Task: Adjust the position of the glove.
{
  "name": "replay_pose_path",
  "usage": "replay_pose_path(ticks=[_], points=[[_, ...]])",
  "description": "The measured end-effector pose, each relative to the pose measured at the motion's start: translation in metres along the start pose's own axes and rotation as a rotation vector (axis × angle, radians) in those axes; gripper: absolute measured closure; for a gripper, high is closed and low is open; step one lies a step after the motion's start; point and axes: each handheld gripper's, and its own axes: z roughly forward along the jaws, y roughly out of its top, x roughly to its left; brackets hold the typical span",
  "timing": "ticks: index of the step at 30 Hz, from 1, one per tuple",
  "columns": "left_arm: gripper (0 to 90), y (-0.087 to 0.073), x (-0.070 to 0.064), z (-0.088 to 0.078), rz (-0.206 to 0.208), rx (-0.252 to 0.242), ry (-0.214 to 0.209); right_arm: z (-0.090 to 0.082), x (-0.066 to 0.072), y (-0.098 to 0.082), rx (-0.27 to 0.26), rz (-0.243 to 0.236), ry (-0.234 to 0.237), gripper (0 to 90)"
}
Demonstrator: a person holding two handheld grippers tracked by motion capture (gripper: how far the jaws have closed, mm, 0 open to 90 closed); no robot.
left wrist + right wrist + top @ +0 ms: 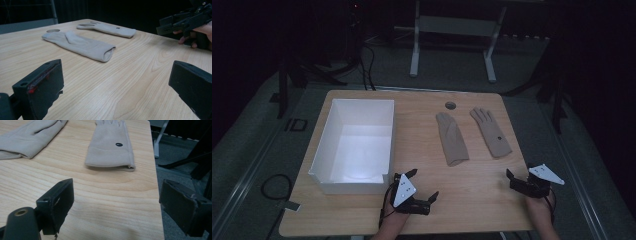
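wooden bench [472,180] lies bare under my left claw [426,186] and right claw [512,178], both with jaws apart and empty. i judge this the start: reach forward, close on a cuff. near glove [451,138] and far glove [490,132] lie flat mid-bench, long axes running away from me, fingers pointing off. white box [322,150] waits left.

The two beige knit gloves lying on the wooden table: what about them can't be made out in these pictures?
- Right beige knit glove: fingertips cut off by the top edge of the right gripper view.
- Its small dark label: lettering too small to read.
- Left beige knit glove: inside of the cuff is shadowed in the left gripper view.
- Both gloves' undersides: hidden against the wooden table.
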Motion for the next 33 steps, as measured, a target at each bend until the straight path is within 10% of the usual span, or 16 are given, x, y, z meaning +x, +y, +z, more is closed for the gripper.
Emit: replay_pose_path(ticks=[14, 24, 29, 33], points=[[0.2, 0.0, -0.001, 0.001, 0.009, -0.004, 0.003, -0.003, 0.001, 0.003, 0.034, 0.011, 0.006, 12.1], [0.2, 0.0, -0.001, 0.001, 0.003, -0.006, -0.002, -0.014, 0.0, 0.041, -0.029, -0.021, -0.058, 11.3], [0.3, 0.0, -0.001, 0.001, 0.007, -0.005, -0.004, -0.01, -0.003, 0.059, 0.04, 0.061, 0.07, 14.4], [0.2, 0.0, -0.001, 0.001, 0.006, -0.005, -0.005, -0.007, -0.002, 0.072, 0.031, 0.098, 0.07, 13.7]])
